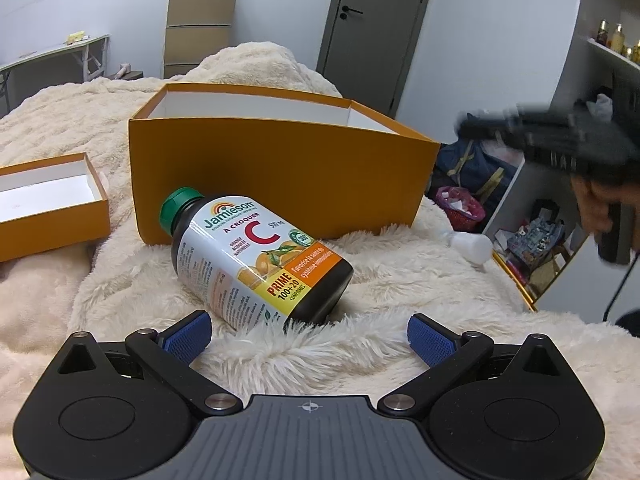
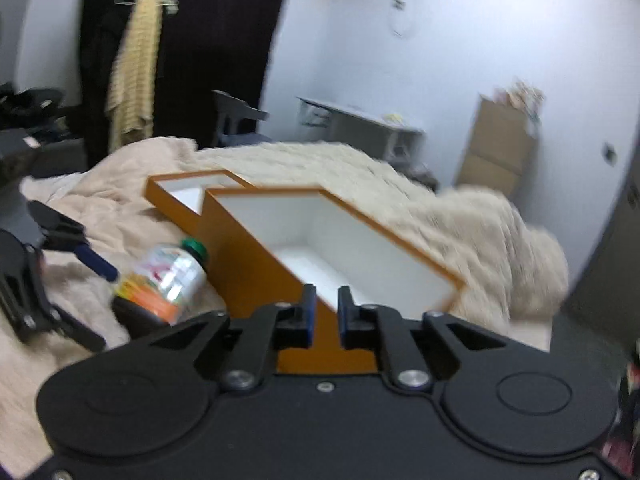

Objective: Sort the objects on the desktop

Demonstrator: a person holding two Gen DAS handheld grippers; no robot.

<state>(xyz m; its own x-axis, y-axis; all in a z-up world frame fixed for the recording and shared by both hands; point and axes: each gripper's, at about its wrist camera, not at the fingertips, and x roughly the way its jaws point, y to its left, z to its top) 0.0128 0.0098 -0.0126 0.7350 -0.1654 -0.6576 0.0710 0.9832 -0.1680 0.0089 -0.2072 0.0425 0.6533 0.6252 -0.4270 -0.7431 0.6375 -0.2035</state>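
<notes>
One vitamin bottle point(image 1: 256, 256) lying against large orange box point(image 1: 280, 184); left gripper point(image 1: 310, 338) spread wide, empty, approaching; right gripper point(image 2: 324, 312) nearly closed, empty. Next: straddle, close, lift.

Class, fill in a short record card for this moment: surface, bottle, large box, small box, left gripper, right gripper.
surface: fluffy cream blanket
bottle: lying on its side, green cap toward the large box
large box: orange, open, nothing visible inside
small box: orange, open, left of the large box
left gripper: open, just short of the bottle
right gripper: nearly closed, holding nothing, above the large box
</notes>
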